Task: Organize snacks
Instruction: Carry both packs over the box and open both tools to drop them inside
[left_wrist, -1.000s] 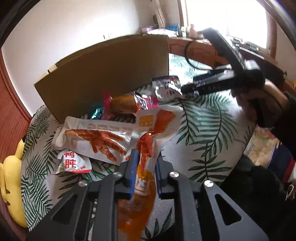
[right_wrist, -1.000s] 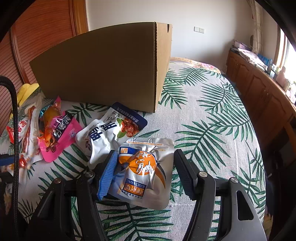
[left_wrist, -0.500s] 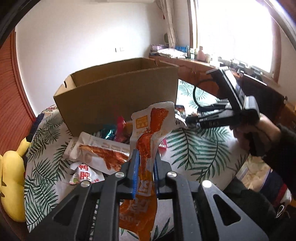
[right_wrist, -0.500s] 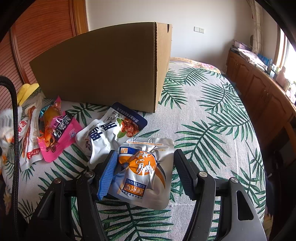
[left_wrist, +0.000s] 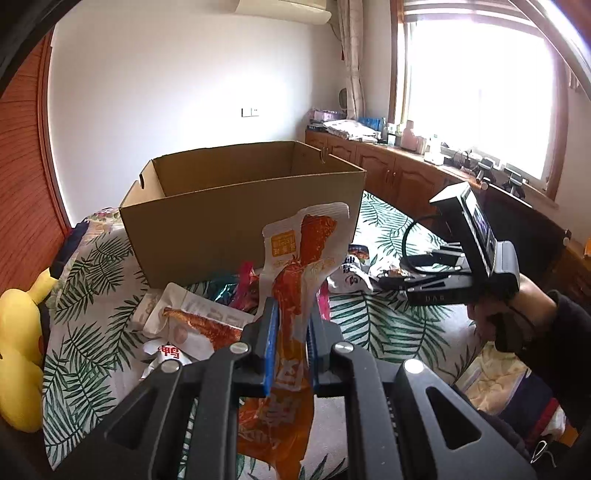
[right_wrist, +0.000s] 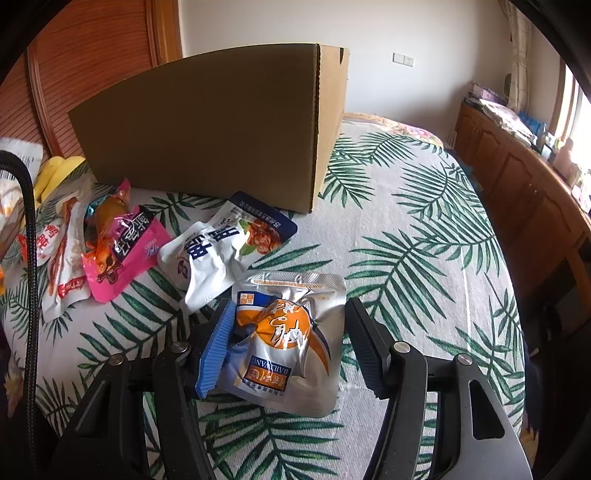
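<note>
The left gripper (left_wrist: 290, 328) is clenched on a long orange-and-white snack packet (left_wrist: 301, 258), held above the leaf-print bed (left_wrist: 388, 325); its long axis runs toward 12 o'clock, top edge before the open cardboard box (left_wrist: 240, 221). The right gripper (right_wrist: 288, 339) stands released, pads either side of a silver pouch (right_wrist: 291, 354) (orange disc, printed upside down) lying flat. Other packets (right_wrist: 122, 247) lie at 10 o'clock.

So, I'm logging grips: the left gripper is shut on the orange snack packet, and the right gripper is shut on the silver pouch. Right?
Only partly. The left gripper is shut on the orange snack packet, but the right wrist view shows the right gripper open around the silver pouch, not shut on it.
</note>
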